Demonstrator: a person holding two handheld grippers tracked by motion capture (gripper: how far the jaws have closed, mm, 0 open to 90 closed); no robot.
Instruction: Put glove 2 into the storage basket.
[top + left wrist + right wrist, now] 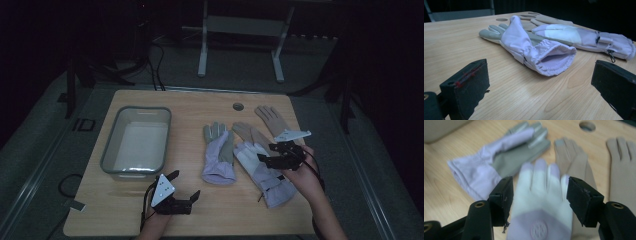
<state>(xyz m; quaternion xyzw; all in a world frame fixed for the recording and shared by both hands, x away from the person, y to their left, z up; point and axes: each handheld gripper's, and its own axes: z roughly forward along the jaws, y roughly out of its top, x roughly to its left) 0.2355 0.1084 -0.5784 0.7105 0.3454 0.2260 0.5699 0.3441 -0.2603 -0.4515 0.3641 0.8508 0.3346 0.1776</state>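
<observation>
- Dim room, wooden tabletop (125,210) lit.
- White-palmed glove (260,167) lies right of the lilac glove (218,155).
- My right gripper (539,200) hovers above it, fingers spread, nothing pinched.
- My left gripper (182,186) is spread too.
- I'd drop squarely before pinching.

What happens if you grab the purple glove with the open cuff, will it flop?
Probably floppy: the purple glove lies folded over itself with soft, wrinkled fabric. It looks light, so a push likely slides it on the smooth wooden table. Its cuff gapes open, likely squashing flat when pinched.
</observation>
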